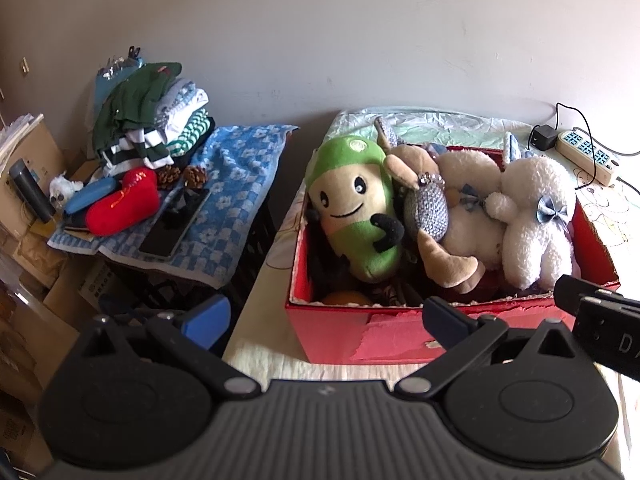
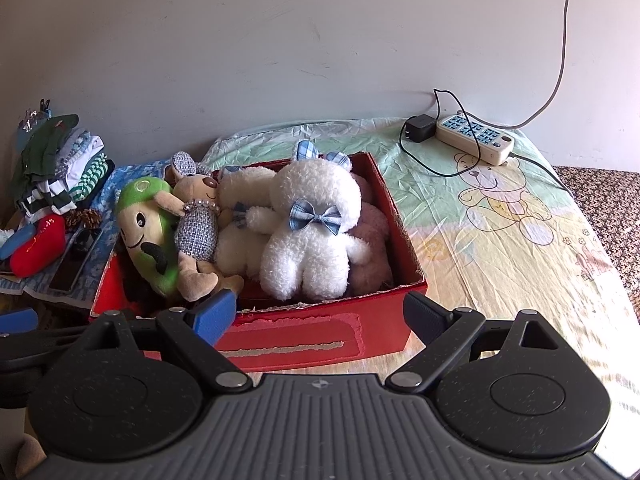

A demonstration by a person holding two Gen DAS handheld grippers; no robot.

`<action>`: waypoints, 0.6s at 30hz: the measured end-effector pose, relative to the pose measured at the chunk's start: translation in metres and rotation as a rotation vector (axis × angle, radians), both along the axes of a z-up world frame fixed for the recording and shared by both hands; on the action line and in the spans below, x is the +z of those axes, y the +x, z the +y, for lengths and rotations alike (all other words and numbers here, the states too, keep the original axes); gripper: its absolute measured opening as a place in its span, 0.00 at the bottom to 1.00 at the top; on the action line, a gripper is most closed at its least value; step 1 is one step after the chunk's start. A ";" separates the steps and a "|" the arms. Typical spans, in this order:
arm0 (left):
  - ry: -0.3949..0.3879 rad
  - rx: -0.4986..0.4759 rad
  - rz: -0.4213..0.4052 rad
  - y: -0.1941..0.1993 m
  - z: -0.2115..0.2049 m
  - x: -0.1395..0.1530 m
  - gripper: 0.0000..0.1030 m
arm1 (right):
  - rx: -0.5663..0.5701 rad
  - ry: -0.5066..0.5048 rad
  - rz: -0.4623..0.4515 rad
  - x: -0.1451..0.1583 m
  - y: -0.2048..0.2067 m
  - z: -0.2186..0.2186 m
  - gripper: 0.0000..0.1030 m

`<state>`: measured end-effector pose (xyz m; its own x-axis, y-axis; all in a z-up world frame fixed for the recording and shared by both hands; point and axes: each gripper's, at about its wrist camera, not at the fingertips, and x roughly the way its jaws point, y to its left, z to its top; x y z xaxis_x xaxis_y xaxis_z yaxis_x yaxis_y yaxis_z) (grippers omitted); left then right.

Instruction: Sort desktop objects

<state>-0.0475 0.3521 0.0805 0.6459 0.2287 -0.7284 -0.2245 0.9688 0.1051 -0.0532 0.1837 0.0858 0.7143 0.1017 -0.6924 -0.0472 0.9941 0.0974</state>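
Note:
A red box stands on the bed, full of plush toys: a green and cream plush, a tan mouse in a grey dress, and a white bear with a blue bow. My left gripper is open and empty, in front of the box's left corner. My right gripper is open and empty, in front of the box's near wall. Its body shows at the right edge of the left wrist view.
A blue checked towel covers a crate to the left, holding a dark phone, a red plush, pine cones and folded clothes. A power strip with a charger lies at the back of the bear-print sheet.

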 end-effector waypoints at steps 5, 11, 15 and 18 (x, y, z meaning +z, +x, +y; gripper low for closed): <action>0.003 0.009 0.005 -0.002 0.003 -0.002 0.99 | 0.001 -0.001 -0.005 0.000 -0.002 0.001 0.90; 0.002 0.022 0.003 -0.004 0.007 -0.003 0.99 | -0.001 -0.004 -0.008 0.000 -0.004 0.002 0.90; -0.004 0.021 0.007 -0.004 0.009 -0.004 0.99 | -0.004 -0.005 -0.005 -0.001 -0.005 0.001 0.90; -0.002 0.021 0.006 -0.005 0.009 -0.005 0.99 | -0.002 -0.007 -0.003 -0.001 -0.004 0.001 0.90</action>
<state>-0.0521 0.3609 0.0755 0.6369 0.2408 -0.7324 -0.2441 0.9641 0.1048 -0.0575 0.1850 0.0845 0.7164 0.0953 -0.6912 -0.0450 0.9949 0.0906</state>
